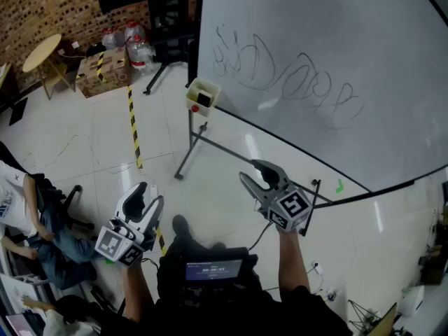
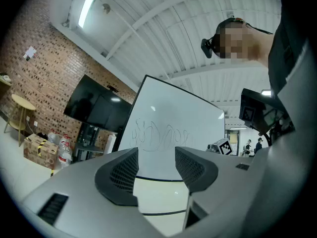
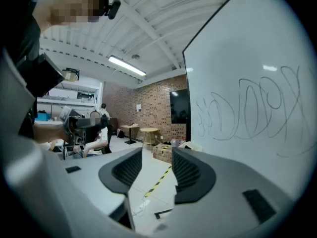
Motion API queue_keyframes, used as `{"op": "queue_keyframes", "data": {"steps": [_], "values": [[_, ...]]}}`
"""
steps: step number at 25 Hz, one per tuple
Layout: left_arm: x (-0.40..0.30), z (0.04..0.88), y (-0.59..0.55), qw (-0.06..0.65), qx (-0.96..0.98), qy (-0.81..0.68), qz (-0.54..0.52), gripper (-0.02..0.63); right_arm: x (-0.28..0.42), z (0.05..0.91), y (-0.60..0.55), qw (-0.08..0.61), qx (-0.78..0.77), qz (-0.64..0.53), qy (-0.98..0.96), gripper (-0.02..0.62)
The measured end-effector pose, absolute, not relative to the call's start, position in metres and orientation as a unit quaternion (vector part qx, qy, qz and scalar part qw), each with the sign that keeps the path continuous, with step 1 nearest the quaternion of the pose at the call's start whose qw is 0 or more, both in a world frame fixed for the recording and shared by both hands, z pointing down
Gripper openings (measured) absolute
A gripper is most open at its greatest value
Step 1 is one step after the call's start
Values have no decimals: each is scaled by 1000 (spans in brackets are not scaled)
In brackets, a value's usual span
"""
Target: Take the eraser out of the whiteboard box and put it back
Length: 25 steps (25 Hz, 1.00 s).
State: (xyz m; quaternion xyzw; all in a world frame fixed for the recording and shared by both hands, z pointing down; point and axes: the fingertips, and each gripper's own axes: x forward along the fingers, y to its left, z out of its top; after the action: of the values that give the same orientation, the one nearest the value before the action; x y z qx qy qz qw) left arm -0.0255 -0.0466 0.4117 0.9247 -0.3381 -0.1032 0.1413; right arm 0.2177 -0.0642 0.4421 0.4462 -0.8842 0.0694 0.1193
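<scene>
The whiteboard (image 1: 329,54) bears grey scribbles and fills the upper right of the head view. A pale yellow box (image 1: 204,89) hangs at the left end of its tray, with a dark eraser (image 1: 204,100) showing inside. My right gripper (image 1: 250,171) is open and empty, held below the tray and well short of the box. My left gripper (image 1: 149,193) is lower and to the left over the floor, also open and empty. In the left gripper view the gripper (image 2: 156,157) frames the whiteboard (image 2: 173,123). In the right gripper view the gripper (image 3: 156,162) has nothing between its fingers, and the whiteboard (image 3: 247,83) stands at the right.
The board's metal stand legs (image 1: 190,145) reach down to the floor. Yellow-black tape (image 1: 133,128) runs across the white floor. A cardboard box (image 1: 98,68), water bottles (image 1: 136,44) and a round table (image 1: 40,51) stand at the back left. Seated people (image 1: 35,222) are at the left edge.
</scene>
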Motion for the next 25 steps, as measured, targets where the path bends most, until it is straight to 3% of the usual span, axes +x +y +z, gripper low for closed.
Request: {"op": "queue_keyframes", "data": {"steps": [10,25], "values": [[-89,421,-153,139,934,-322,-76,235,174,485,-206,154,490,101,-852,230],[-101,439,-198,164,906,-381,-80,235,180,538,-343,247,452,88,-853,244]]}}
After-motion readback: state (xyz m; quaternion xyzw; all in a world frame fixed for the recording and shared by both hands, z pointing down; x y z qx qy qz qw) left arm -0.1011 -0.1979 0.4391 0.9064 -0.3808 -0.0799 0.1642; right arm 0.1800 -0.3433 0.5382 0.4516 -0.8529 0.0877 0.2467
